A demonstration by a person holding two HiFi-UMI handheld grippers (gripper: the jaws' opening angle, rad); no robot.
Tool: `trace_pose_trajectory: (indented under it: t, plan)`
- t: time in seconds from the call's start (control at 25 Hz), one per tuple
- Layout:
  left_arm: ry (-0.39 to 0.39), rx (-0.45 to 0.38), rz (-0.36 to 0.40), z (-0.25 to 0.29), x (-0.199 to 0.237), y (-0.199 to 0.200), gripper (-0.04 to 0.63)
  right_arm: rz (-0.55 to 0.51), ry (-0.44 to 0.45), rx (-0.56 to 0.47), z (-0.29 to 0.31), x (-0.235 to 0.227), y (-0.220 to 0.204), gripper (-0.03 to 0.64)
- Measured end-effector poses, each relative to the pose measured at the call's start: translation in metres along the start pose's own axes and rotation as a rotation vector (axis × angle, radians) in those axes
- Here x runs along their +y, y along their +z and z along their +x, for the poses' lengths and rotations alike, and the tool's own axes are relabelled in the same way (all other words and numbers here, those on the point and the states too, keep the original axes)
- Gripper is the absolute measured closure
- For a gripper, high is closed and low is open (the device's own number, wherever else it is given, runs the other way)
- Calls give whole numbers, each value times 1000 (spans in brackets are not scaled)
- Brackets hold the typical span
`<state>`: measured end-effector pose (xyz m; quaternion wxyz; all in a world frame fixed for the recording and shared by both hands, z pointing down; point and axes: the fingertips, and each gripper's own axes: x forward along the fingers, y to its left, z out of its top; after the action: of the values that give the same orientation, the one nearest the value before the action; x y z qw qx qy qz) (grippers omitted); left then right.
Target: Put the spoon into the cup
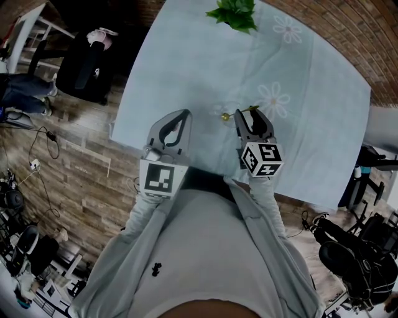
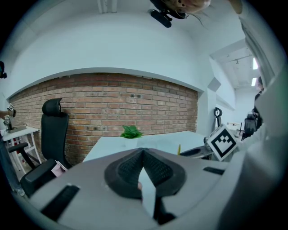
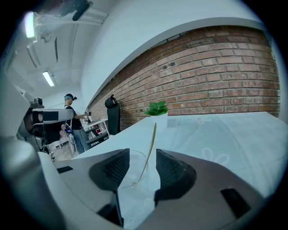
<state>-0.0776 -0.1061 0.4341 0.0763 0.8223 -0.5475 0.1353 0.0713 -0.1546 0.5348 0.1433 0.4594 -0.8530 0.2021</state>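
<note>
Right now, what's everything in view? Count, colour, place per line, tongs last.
clear glass cup: one, transparent, on the table just ahead of the right tongs
thin yellow spoon: one, yellow, leaning inside the cup
cloth-covered table: one, pale blue with white daisies, in front of the person
leafy potted plant: one, green, at the table's far edge
black office chair: one, black, beside the table near the wall
brick wall: one, red-brown, behind the table
bystander: one, dark top, far back in the right gripper view
left tongs: one, grey, shut, empty
right tongs: one, grey, open, holding nothing
</note>
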Motion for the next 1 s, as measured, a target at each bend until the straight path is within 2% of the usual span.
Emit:
trace_pose_trajectory:
  t: [0.12,0.28,0.56,0.72,1.0]
  plan:
    - [10,9,-30,-1,-1,0,577,2,-6,5,-1,-2,-1,436]
    - [-2,-9,14,1,-2,3,577,5,-5,-6,-3,-3,1,436]
    - [9,-4,-17,-1,-6,10,577,12,-2,-28,-12,-5,8,436]
    - [-6,-30,30,0,-10,16,577,24,-13,-54,-19,-9,15,436]
    - [-17,-58,29,-3,-20,34,577,15,-12,-114,-43,-8,37,436]
